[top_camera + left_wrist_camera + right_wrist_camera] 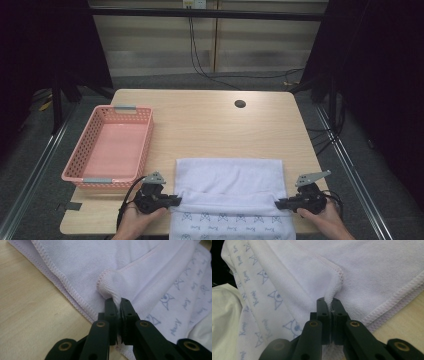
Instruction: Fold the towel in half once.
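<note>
Terry cloth: white towel (pixel 227 187) lies flat at the near edge of the wooden table (pixel 210 120), near end hanging over toward the person; printed side shows on the near strip.
Fold state: a top layer already lies doubled over the far part, its hemmed edge running across the middle. Looks like a fold in hand.
Left gripper (pixel 176 201): jaws closed tight on the left corner of that top layer; the left gripper view shows a pinch of cloth (pixel 110 287) bunched up between them.
Right gripper (pixel 278 204): same, clamped on the right corner; cloth (pixel 333 293) puckers up into the jaws.
Why both corners: gripping at matching ends keeps the edge straight and taut, so the layer can travel evenly without skewing.
Hands: come in low from the near side, grippers pointing inward at each other across the towel.
Pink basket (pixel 142 150): empty, left of the towel, just beside its far-left corner; likely where the folded towel ends up.
Risk: thin pinch, the corner could slip out if pulled unevenly.
</note>
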Demonstrator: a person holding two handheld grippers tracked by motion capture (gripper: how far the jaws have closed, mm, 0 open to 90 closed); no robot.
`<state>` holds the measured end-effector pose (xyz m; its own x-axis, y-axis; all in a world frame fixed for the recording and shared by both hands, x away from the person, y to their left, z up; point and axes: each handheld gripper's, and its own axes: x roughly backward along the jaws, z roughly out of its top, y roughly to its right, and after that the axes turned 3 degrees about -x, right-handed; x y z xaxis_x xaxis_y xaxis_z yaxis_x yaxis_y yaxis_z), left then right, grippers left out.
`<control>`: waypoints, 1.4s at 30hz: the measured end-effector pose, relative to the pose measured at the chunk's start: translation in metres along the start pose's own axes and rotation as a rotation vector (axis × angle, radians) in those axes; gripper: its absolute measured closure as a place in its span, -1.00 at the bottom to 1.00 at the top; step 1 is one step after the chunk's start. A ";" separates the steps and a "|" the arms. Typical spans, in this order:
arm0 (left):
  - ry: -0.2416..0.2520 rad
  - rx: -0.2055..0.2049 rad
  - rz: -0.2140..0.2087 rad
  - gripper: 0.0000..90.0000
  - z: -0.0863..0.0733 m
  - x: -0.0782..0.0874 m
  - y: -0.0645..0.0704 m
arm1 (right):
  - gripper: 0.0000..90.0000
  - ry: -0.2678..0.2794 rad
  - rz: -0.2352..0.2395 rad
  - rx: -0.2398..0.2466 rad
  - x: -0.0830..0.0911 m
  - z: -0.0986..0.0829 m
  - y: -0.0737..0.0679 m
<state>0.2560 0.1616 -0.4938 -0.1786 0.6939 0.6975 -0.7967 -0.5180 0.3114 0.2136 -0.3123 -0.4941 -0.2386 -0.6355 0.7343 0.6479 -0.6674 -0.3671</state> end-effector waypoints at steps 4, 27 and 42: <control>0.002 0.016 0.020 0.92 0.006 -0.005 -0.006 | 0.96 0.008 -0.015 0.009 -0.001 0.003 0.004; 0.052 0.105 0.148 0.94 0.089 -0.053 -0.086 | 0.96 0.068 -0.144 -0.038 -0.020 0.070 0.076; 0.056 0.125 0.224 0.94 0.129 -0.070 -0.132 | 0.96 0.161 -0.178 -0.124 -0.040 0.116 0.132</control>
<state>0.4487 0.1171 -0.5002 -0.3773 0.5800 0.7220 -0.6569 -0.7171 0.2328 0.3927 -0.3304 -0.5058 -0.4592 -0.5508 0.6970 0.4943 -0.8103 -0.3146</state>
